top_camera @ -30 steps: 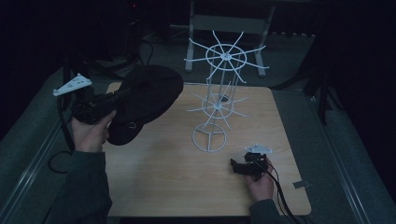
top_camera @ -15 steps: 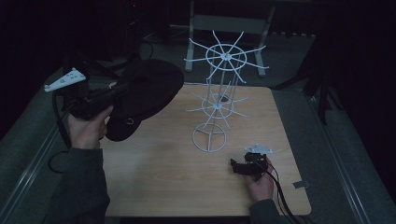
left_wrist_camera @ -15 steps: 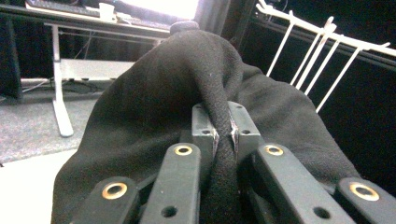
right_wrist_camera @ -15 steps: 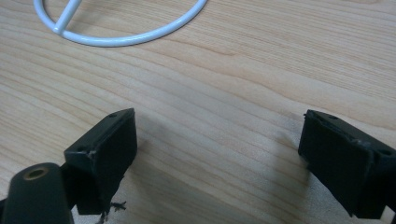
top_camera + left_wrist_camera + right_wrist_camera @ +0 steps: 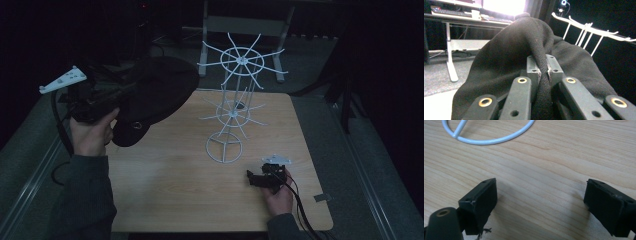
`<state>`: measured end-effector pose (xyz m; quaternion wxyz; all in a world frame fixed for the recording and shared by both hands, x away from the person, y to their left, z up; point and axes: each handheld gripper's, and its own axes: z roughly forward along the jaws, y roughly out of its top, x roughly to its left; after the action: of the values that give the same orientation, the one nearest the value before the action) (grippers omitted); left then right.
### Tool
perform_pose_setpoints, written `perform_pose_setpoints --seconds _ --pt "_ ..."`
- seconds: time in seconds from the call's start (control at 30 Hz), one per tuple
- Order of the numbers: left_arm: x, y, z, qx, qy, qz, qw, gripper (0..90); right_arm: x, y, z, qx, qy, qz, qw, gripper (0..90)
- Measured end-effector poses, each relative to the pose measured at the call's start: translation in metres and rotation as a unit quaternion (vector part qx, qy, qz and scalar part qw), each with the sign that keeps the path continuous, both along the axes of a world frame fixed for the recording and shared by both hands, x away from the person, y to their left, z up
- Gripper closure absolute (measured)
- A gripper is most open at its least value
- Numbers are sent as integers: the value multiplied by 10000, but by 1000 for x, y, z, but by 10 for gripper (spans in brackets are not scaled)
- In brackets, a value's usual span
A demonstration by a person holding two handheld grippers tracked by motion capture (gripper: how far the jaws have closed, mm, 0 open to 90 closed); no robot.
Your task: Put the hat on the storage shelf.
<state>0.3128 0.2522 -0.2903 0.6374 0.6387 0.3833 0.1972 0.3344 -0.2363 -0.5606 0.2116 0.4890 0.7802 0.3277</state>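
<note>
Compared with one second ago, the left hand-held gripper (image 5: 107, 92) has carried the black hat (image 5: 155, 95) upward and away from the counter (image 5: 165, 195). The hat then hung low over the counter's left edge; it now sits higher, its crown level with the upper tier of the white wire rack (image 5: 235, 107). The right hand-held gripper (image 5: 256, 178) has kept its place near the rack's base ring.

Left hand-held gripper: clenched on the hat. In the left gripper view the two pads (image 5: 534, 72) pinch a raised fold of the fabric (image 5: 524, 42) between them, and the cloth drapes over both jaws.

Right hand-held gripper (image 5: 541, 203): released. In the right gripper view its jaws stand wide apart just above the bare counter, with nothing between them.

Position of the hat: held in the air at the left of the counter, beside the rack but apart from it.

Materials and shapes:
- Hat – soft, matt black felt-like cloth, slightly fuzzy, with a rounded crown and a floppy brim. A small metal ring (image 5: 136, 126) shows on its underside.
- Rack – thin white coated wire, a circular base ring (image 5: 489, 137) with a cross bar, a central post and two tiers of radiating spokes.
- Counter – pale wood-grain surface (image 5: 549, 165), smooth, with rounded corners.
- Jaws – black, blocky, with brass-coloured rivets.
</note>
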Motion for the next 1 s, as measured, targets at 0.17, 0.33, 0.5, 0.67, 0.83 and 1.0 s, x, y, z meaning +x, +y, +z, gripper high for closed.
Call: perform_pose_setpoints --seconds 0.17,0.33,0.5,0.67,0.83,1.0 --pt "-1 1 3 -86 -58 -61 9999 846 0 0 0 0 0 0 10000 113" --pt "-2 3 6 -180 -94 -74 9998 846 0 0 0 0 1 0 10000 113" --pt "-3 5 11 -219 -155 -73 9996 846 0 0 0 0 0 0 10000 113" --pt "-4 5 16 -247 -209 -91 9994 846 0 0 0 0 0 -1 10000 113" --pt "-2 5 18 -239 -206 -157 9994 846 0 0 0 0 0 -1 10000 113" --pt "1 5 17 -290 -199 -189 9992 846 0 0 0 -1 -1 0 10000 113"
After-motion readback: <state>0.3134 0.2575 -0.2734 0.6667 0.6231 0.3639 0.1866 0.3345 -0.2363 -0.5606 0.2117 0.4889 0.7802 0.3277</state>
